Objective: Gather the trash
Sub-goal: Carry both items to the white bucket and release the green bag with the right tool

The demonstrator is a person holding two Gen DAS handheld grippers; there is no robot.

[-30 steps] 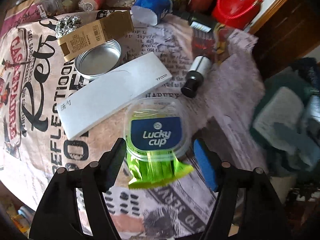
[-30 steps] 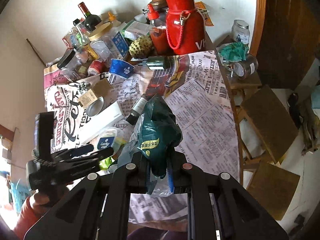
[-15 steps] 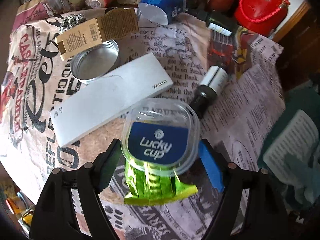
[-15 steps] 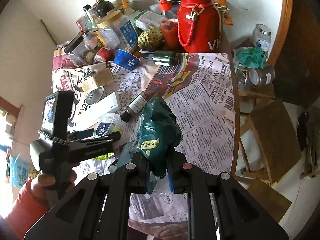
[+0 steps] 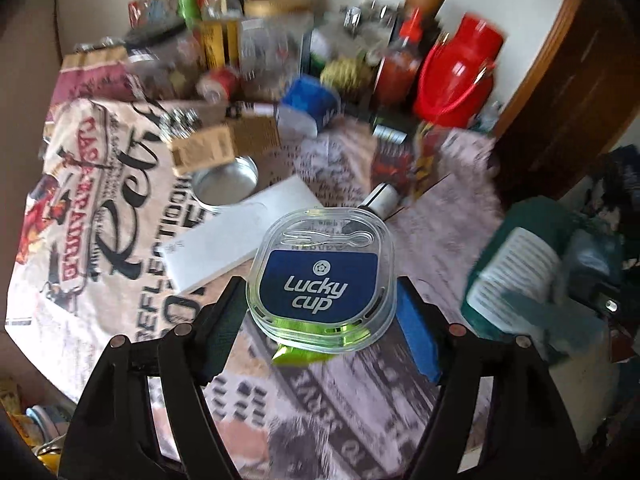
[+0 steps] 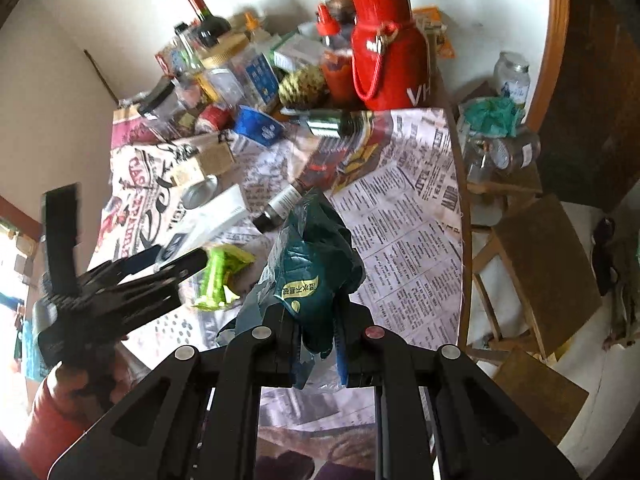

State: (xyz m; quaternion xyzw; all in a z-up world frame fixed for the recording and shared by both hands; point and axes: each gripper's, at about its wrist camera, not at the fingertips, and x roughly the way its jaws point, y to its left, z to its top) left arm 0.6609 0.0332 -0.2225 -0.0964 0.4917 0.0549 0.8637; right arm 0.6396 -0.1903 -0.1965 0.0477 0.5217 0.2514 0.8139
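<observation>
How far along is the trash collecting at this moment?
Done: nothing visibly bagged yet. In hand: the left gripper has just been closing its jaws on the clear plastic "Lucky cup" lid between them; the right gripper is shut on the crumpled dark green plastic bag. Left: the bright green wrapper, brown cardboard box and crumpled foil ball lie on the newspaper-covered table.

Clear plastic lid (image 5: 320, 268) carries a navy label with white "Lucky cup" lettering; lime-green wrapper (image 6: 222, 276) lies on the newsprint-patterned tablecloth (image 6: 404, 240), which is black-on-white print with red and black lettering at its left. Crumpled bag (image 6: 316, 268) is dark teal with a yellow-green emblem. Flask (image 6: 386, 48) red; paper cup (image 6: 258, 126) blue, possibly white-rimmed (blurred).
</observation>
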